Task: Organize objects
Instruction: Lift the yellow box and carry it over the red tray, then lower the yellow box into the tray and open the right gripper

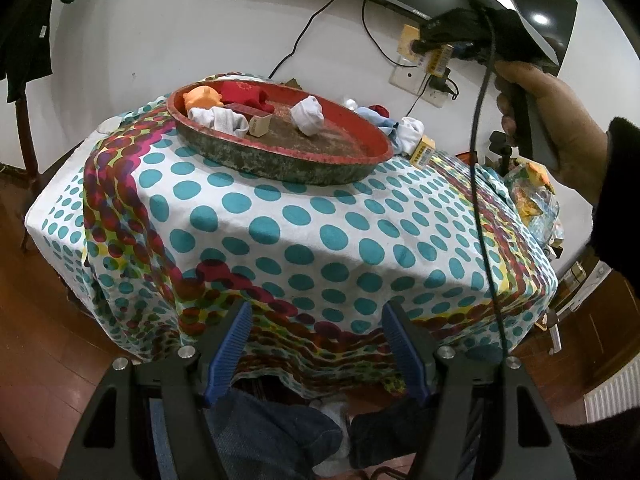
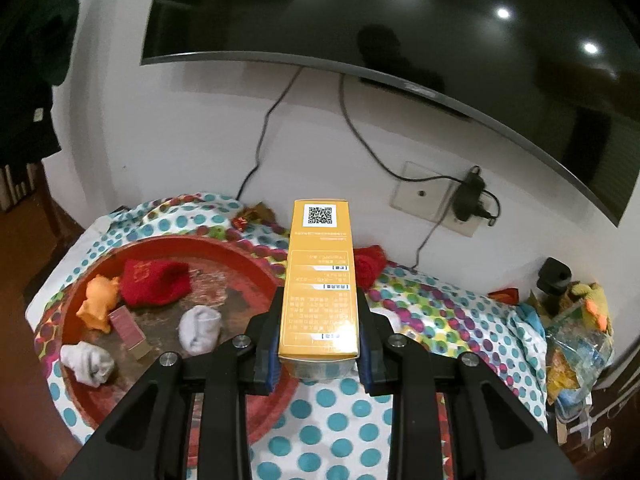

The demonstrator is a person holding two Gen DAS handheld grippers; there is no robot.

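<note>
A round red tray stands on the dotted tablecloth. In it lie an orange toy pig, a red sock, two white sock balls and a small maroon box. My right gripper is shut on a long yellow box and holds it above the table beside the tray's right rim. In the left wrist view the right gripper shows raised at the upper right. My left gripper is open and empty, low at the table's near edge.
Behind the tray lie a red sock, white and blue cloths and another yellow box. Plastic bags with a yellow toy sit at the table's right end. A television, wall sockets and cables lie behind.
</note>
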